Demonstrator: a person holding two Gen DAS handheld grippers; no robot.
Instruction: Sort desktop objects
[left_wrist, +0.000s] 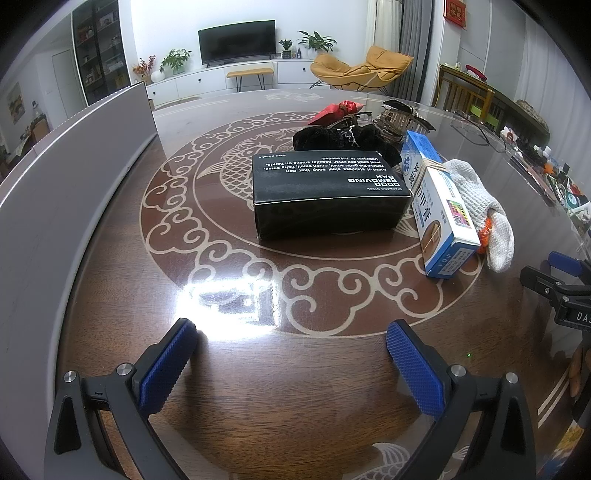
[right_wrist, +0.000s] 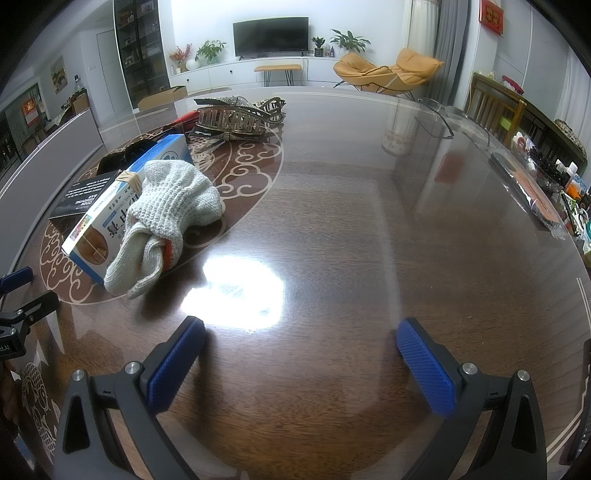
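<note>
Left wrist view: black fabric (left_wrist: 325, 137) half hidden behind black box (left_wrist: 328, 188), both grippers' fingers (left_wrist: 173, 365) spread, empty

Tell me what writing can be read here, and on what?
"STAINLESS STEEL ODOR REMOVING BAR", upside down: black box.
"MADE IN CHINA": same box.
Blue-and-white box: Chinese characters, not legible to me.
Red wall plaque: too blurred.
"DAS", cut off: right claw.

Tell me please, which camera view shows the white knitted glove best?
The right wrist view. There the white knitted glove lies near and whole, draped against the blue and white box, its orange cuff edge visible. In the left wrist view the box hides much of the glove, near the right edge.
</note>
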